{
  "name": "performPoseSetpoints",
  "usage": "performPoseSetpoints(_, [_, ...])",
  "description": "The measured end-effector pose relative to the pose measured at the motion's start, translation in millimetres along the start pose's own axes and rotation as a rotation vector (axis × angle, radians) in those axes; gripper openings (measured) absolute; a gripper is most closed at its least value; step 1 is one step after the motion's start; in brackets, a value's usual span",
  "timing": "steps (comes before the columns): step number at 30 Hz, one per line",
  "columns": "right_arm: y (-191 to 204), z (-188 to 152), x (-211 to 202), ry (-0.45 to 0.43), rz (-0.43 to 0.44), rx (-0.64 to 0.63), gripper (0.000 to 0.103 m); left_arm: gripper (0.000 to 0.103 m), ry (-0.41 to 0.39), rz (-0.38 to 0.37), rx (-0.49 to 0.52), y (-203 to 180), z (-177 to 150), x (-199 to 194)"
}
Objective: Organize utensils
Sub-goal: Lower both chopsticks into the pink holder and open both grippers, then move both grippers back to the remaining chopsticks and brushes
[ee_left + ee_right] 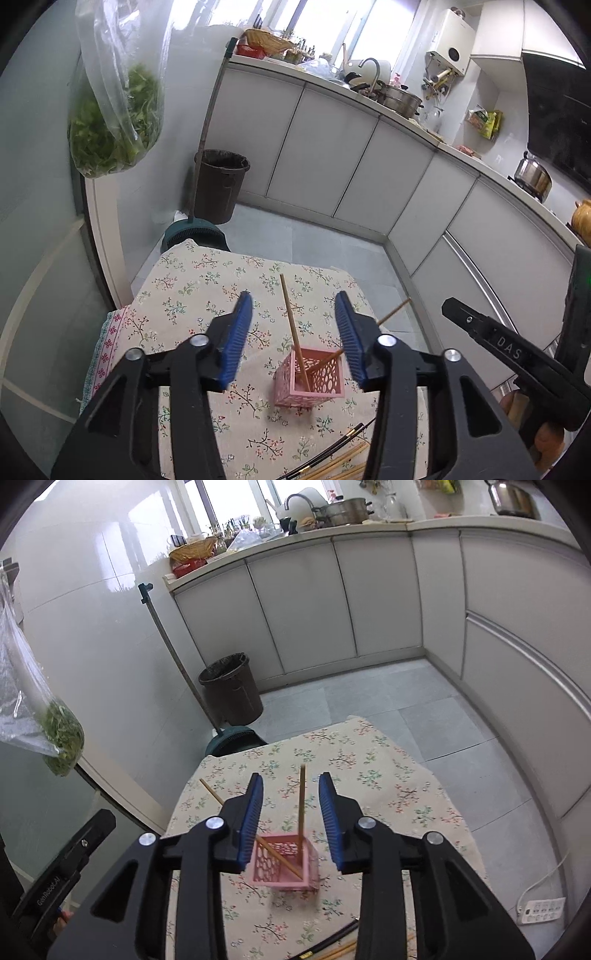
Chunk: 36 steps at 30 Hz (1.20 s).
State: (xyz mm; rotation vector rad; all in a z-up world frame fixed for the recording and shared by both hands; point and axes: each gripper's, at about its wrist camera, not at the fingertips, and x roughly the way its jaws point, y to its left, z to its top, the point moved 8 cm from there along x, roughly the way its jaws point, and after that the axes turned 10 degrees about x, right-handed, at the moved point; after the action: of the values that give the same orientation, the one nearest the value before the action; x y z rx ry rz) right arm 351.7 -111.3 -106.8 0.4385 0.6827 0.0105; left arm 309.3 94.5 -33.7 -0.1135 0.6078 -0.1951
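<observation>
Two chopsticks (pixel 293 332) already stand in the pink holder (pixel 309 380) on the flowered tablecloth (pixel 192 280); more chopsticks (pixel 332 461) lie loose near the front edge. Next, I'd guess, comes picking one up cleanly. Both the left gripper (pixel 293 332) and right gripper (pixel 291 812) hover above the holder, jaws wide and empty.

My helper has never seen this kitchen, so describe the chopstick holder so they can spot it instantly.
Find the table with the flowered cloth. Near its middle stands a small pink square holder with cut-out sides and two wooden chopsticks in it. The other chopsticks lie flat on the cloth nearby.
</observation>
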Motion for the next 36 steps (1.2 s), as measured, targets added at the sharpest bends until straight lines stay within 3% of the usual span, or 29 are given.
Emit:
performPoseSetpoints(5, [-12,-16,-18,-0.021,-0.041,-0.008,0.044,0.068,-0.008,0.038,0.080,-17,-9,-9])
performPoseSetpoints(7, [-17,-23,-24,-0.020,-0.055,-0.005,0.047,0.071,-0.006,0.045,0.105,-22,-14,-10])
performPoseSetpoints(16, [-49,-47,-45,-0.076,-0.144,0.001,0.081,0.081,0.044,0.040,0.193,-44,-46,-6])
performPoseSetpoints(18, [-61,-52,-49,-0.087,-0.167,0.014,0.092,0.088,0.056,0.040,0.208,-47,-52,-4])
performPoseSetpoints(20, [-72,-56,-52,-0.099,-0.193,0.028,0.096,0.095,0.073,0.030,0.231,-50,-57,0])
performPoseSetpoints(27, [-141,-82,-67,-0.113,-0.321,0.130,0.097,0.096,0.214,-0.022,0.339,-67,-95,24])
performPoseSetpoints(31, [-199,-111,-73,-0.024,-0.349,0.299,0.097,0.096,0.362,-0.119,0.362,-82,-127,43])
performPoseSetpoints(36, [-247,-145,-68,0.165,-0.189,0.636,0.097,0.096,0.504,-0.171,0.433,-106,-167,63])
